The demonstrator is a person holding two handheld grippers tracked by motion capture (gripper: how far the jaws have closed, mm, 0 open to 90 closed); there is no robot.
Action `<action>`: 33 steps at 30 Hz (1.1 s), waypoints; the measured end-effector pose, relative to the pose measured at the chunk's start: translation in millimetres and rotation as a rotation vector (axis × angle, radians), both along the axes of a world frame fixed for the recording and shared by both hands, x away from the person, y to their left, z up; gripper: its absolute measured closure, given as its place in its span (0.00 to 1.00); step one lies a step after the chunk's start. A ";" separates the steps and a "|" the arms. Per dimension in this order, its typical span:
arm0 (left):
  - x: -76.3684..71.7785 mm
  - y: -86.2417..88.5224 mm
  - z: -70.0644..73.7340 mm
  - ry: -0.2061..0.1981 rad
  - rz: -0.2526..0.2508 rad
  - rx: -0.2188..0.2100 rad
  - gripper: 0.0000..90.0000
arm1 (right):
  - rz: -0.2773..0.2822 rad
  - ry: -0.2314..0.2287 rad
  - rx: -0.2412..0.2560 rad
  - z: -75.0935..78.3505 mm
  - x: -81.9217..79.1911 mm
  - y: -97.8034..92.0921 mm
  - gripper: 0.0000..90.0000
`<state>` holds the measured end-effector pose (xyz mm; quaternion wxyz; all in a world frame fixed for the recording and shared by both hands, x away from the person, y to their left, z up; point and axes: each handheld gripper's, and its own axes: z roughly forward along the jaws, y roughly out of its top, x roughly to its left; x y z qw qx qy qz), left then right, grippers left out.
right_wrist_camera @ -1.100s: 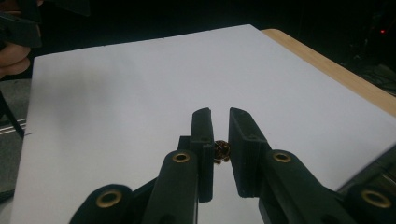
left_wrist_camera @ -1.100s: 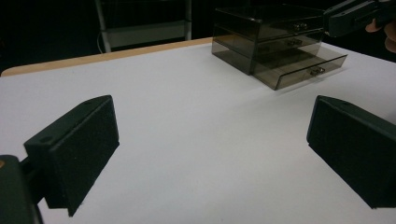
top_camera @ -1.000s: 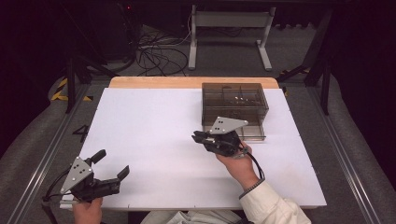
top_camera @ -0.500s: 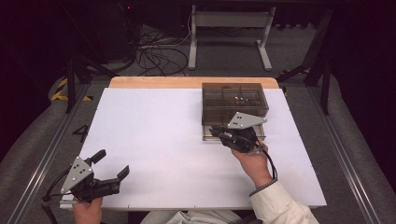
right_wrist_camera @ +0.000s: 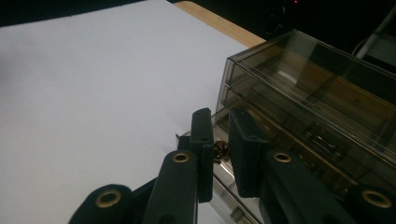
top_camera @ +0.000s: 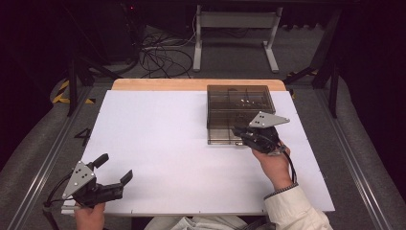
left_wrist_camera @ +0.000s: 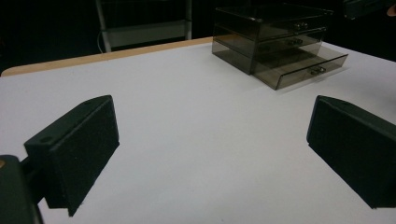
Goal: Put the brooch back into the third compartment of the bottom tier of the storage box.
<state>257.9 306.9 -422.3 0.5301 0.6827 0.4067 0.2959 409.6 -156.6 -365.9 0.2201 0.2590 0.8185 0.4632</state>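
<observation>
Drawer box (top_camera: 241,112) of smoky clear plastic stands on the far right part of the white table (top_camera: 163,143), its bottom drawer (left_wrist_camera: 303,70) pulled out toward the person while the two above it sit flush. Starting at the left, the left tool (top_camera: 113,178) is held low over the near left corner of the table, well apart from the box, with its jaws spread wide and nothing between them; in the left gripper view the two black pads frame bare table, with the box far off at the upper right. It sits in the same spot and pose as a second ago. Further right, the right tool (top_camera: 238,132) has moved: a second ago it hovered over the table just in front of the box, half a second ago it had reached the box's front, and now its tip is at the front edge of the open drawer, with the hand (top_camera: 274,163) trailing behind it toward the near right. In the right gripper view its jaws are drawn almost together around a small brassy knob (right_wrist_camera: 221,150) on the drawer front, so it appears clamped on the knob, though actual contact is hard to make out.
</observation>
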 end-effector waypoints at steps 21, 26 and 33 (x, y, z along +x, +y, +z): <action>0.5 0.0 -0.2 0.003 -0.001 0.002 0.03 | -0.139 0.078 -0.069 -6.7 17.2 -27.5 0.90; 0.5 0.1 -0.2 0.003 -0.002 0.003 0.03 | -0.167 0.107 -0.070 -8.7 20.6 -31.7 0.90; 0.3 -0.1 -0.2 0.001 -0.002 0.003 0.03 | -0.194 0.118 -0.076 -10.7 23.5 -35.8 0.90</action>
